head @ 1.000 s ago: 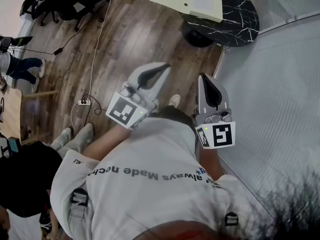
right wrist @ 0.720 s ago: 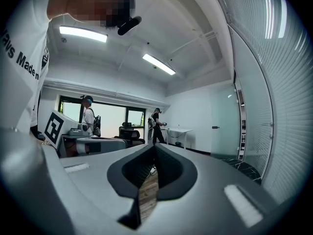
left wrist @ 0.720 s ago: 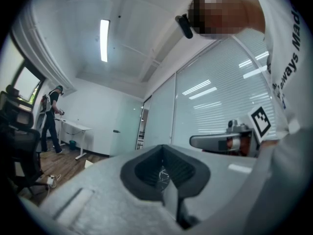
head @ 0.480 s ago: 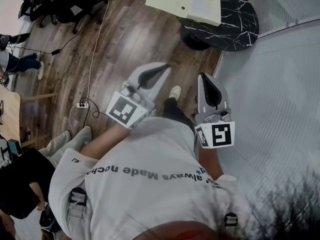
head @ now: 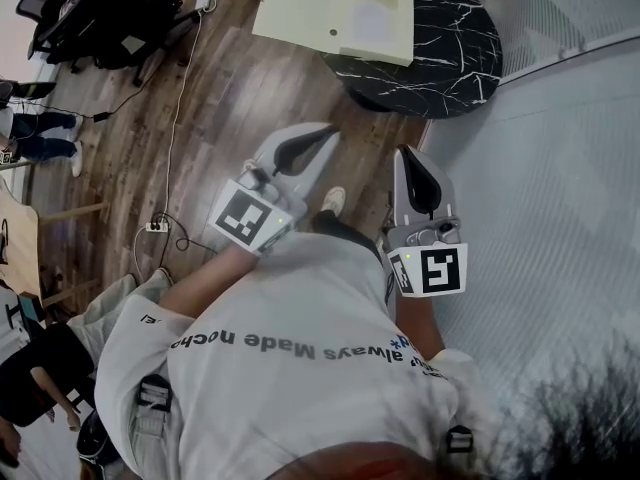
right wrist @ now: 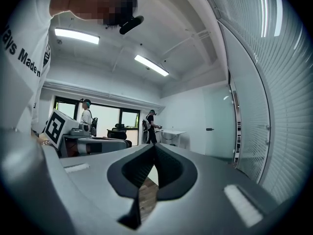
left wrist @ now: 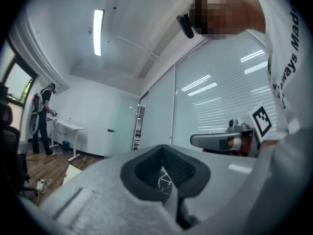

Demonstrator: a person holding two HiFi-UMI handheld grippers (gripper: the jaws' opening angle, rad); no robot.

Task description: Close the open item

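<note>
1. Both tongs are pinched shut with nothing in them. The left gripper [head: 325, 135] and the right gripper [head: 407, 155] are held out level in front of the person's chest, side by side and a bit apart. Each gripper view shows the dark pads meeting at the tips.
2. Under them there's only wood floor [head: 230, 98], plus a shoe poking out, so nothing is within reach yet.
3. The thing to close is the pale yellow case [head: 330, 18]. It lies flat and open on the round black marble table [head: 450, 58], well ahead of the tongs, and its left leaf hangs over the table edge.
4. My take is that the step in hand is just the approach. Get square to the table first, and watch the glass wall [head: 560, 168] close on the right.
5. Shut jaws should work fine as a pusher. I'd slip one tip under the overhanging leaf and swing it over the fold, with the other tong pressing the thicker half so the case doesn't skate on the marble.
6. I can't tell from here if there's a latch.
</note>
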